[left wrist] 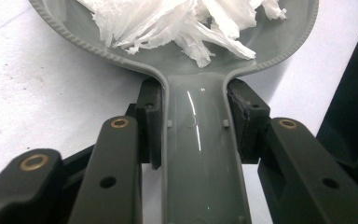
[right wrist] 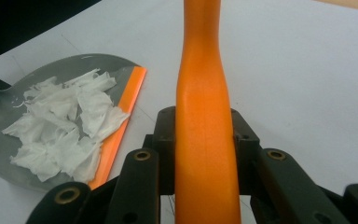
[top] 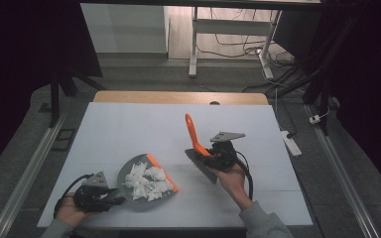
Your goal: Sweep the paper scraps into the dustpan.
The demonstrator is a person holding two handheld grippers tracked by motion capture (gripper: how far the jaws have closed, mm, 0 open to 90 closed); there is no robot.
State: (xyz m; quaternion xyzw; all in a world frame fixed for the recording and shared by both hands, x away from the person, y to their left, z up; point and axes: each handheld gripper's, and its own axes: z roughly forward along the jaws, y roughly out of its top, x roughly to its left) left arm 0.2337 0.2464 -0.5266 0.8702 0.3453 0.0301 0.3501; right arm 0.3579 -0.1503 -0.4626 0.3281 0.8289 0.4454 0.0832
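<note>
White paper scraps (top: 146, 182) fill the dustpan (top: 129, 168) clamped in left jaws; right jaws clamp the brush (top: 194, 136), seemingly unobstructed.

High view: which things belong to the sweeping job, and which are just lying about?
In use: grey dustpan held by left gripper; paper scraps in it; orange-handled brush held by right gripper.
Lying about: power strip and cables on the floor.

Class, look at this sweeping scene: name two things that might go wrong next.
1. The torn white paper scraps lie loose in the shallow grey dustpan with the orange lip; tilting it might spill them.
2. The left gripper clamps only the pan's smooth narrow handle, so it may twist or slip.
</note>
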